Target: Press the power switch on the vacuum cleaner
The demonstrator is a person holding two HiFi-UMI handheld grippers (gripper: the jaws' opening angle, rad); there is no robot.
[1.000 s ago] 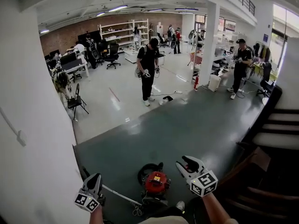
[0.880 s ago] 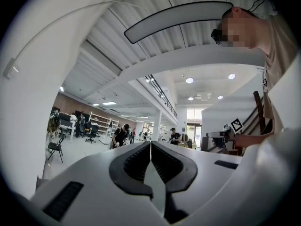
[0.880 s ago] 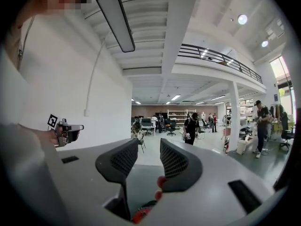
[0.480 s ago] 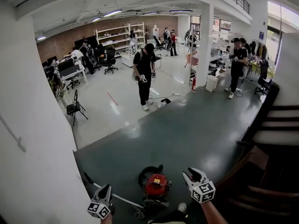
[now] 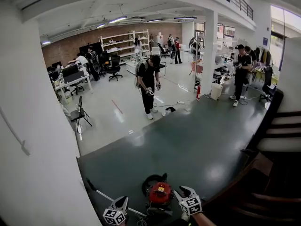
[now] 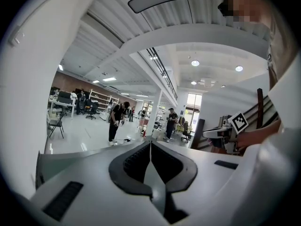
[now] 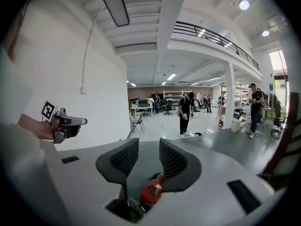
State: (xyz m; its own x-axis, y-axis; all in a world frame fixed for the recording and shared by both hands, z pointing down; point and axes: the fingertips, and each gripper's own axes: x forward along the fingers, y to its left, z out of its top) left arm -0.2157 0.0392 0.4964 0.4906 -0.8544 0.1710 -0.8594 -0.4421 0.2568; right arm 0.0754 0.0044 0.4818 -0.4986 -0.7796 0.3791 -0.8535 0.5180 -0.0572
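Vacuum: red vacuum point(image 5: 160, 195) sits on the dark floor point(image 5: 188, 140) at the bottom of the head view, between the two grippers. Black hose point(image 5: 148, 181) is looped behind it and the wand point(image 5: 101, 192) lies out to its left.

Left gripper: left gripper point(image 5: 123, 202) is beside the wand, to the left of the vacuum and apart from it. In its own view the jaws are pressed together with nothing between them, and they point level out across the room, not at the vacuum.

Right gripper: right gripper point(image 5: 184, 192) is just right of the vacuum. Contact can't be confirmed from the head view. In its own view the jaws stand apart and empty, and the vacuum shows low down through the gap, beyond the tips rather than between the pads.

Switch: not resolved in any view. A small yellow patch point(image 5: 160, 189) on top of the vacuum may be a label or a button; too small to say.

Done: both grippers are low, near the vacuum. The right one is the closer and is roughly lined up with it.

Left: everything that counts. The switch is not yet located and no jaw is on the body, so the press is not yet made.

Estimate: early, approach stage only.
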